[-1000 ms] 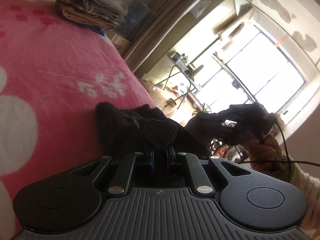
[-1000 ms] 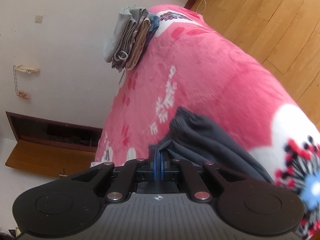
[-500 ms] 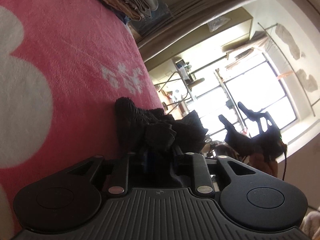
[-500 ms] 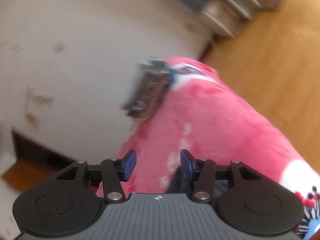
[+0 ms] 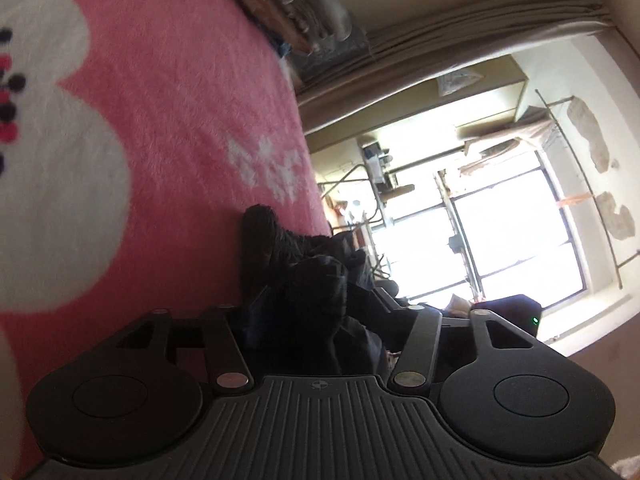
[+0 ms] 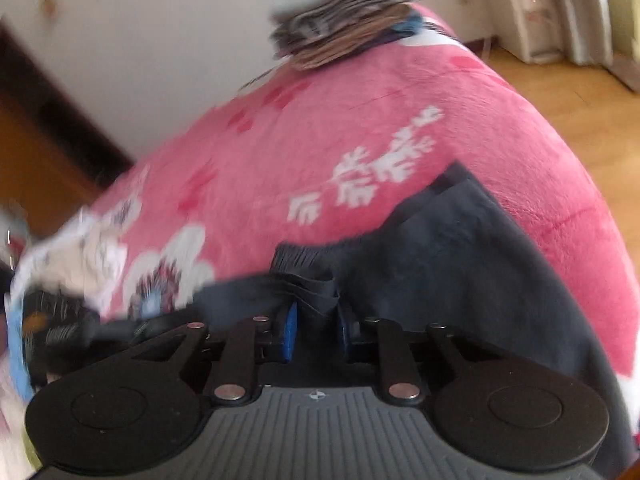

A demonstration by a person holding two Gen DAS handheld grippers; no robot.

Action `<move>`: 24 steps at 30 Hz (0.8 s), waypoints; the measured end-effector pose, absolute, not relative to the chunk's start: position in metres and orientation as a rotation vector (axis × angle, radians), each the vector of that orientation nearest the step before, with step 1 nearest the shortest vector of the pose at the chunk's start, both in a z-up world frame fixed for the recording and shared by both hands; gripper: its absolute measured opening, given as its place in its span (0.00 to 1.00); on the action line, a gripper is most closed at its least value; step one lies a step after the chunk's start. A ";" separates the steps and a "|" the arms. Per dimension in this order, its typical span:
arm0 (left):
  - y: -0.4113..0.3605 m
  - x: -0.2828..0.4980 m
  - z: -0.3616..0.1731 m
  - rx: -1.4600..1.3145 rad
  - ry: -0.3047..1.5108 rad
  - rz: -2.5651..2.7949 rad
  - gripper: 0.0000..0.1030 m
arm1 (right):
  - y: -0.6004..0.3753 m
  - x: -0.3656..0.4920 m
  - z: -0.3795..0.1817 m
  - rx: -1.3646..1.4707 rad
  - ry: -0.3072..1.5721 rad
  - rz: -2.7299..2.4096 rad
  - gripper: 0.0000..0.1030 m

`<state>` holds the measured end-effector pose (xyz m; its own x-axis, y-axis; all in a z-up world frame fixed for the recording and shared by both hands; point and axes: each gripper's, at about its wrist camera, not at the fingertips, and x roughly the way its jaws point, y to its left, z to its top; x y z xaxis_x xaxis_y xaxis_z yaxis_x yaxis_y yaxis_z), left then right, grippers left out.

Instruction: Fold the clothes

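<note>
- Left wrist view: our left gripper (image 5: 320, 312) lies low over the bed (image 5: 168, 128), and its jaws are opening. A bunched fold of the dark garment (image 5: 304, 264) sits between them and just ahead of the fingers. It is too dark there to tell whether either pad presses on it, though the gap looks wider than the cloth. We judge this to be a release after a fold has been laid.
- Left wrist view: a stack of folded clothes (image 5: 288, 12) lies far ahead, at the far edge of the bed.
- Right wrist view: our right gripper (image 6: 316, 324) points down at the same dark garment (image 6: 460, 248), and its jaws are closing. A puckered pinch of the cloth sits between the blue pads (image 6: 289, 332); we judge the grip not yet firm.
- Right wrist view: the rest of the garment spreads ahead and to the right of the gripper. The stack of folded clothes (image 6: 344, 24) is well beyond it, and a crumpled pale cloth (image 6: 80, 256) lies to the left.
- Next, as we judge it, the right gripper must finish its pinch before lifting, and the left must clear the cloth and find a matching edge.
</note>
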<state>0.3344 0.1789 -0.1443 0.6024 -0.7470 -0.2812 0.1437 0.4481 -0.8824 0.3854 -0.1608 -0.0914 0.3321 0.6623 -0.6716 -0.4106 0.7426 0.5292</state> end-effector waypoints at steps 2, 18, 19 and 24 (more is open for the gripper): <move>0.173 0.332 -0.138 -0.891 0.727 -0.617 0.49 | -0.169 0.385 -0.089 0.338 0.992 0.699 0.22; 0.165 0.370 -0.149 -0.856 0.778 -0.570 0.07 | -0.251 0.323 -0.081 0.548 1.078 0.619 0.23; 0.167 0.370 -0.158 -0.871 0.798 -0.555 0.07 | -0.255 0.318 -0.083 0.544 1.081 0.597 0.23; 0.171 0.364 -0.158 -0.876 0.801 -0.536 0.07 | -0.260 0.326 -0.073 0.500 0.991 0.546 0.23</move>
